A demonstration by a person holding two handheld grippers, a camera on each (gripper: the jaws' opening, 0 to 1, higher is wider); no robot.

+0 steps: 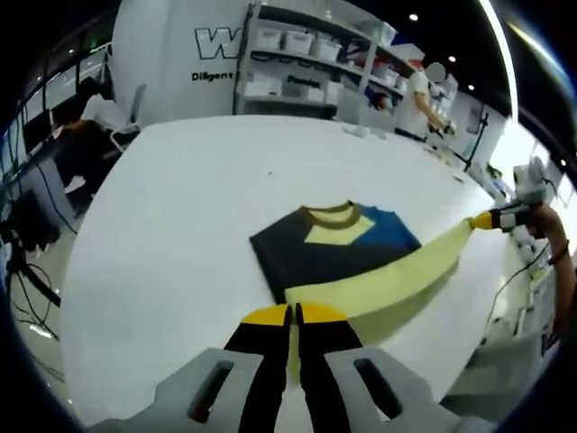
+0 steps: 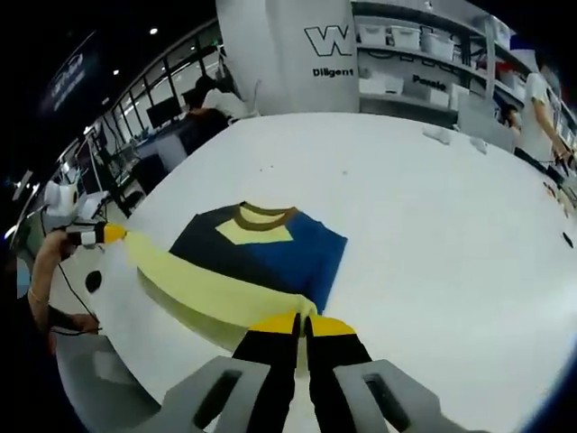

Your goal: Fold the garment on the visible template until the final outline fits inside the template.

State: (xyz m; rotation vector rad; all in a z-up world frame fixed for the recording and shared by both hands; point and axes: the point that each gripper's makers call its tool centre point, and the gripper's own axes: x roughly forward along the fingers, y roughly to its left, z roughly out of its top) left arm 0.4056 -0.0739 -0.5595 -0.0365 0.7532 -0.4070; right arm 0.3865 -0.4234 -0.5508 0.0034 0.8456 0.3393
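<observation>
The garment [image 1: 338, 248], a shirt in dark navy, blue and pale yellow with a brown collar, lies partly folded near the middle of the white surface [image 1: 180, 207]. Its pale yellow hem is lifted and stretched taut between both tools. The left tool [image 1: 294, 314] is closed tight on one end of that hem, and the right tool [image 2: 302, 323] is clamped on the other end. The lifted band hides the near part of the shirt; no template outline can be made out. Far beyond, shelves [image 2: 424, 54] hold bins, and a person [image 2: 541, 108] stands at the right.
</observation>
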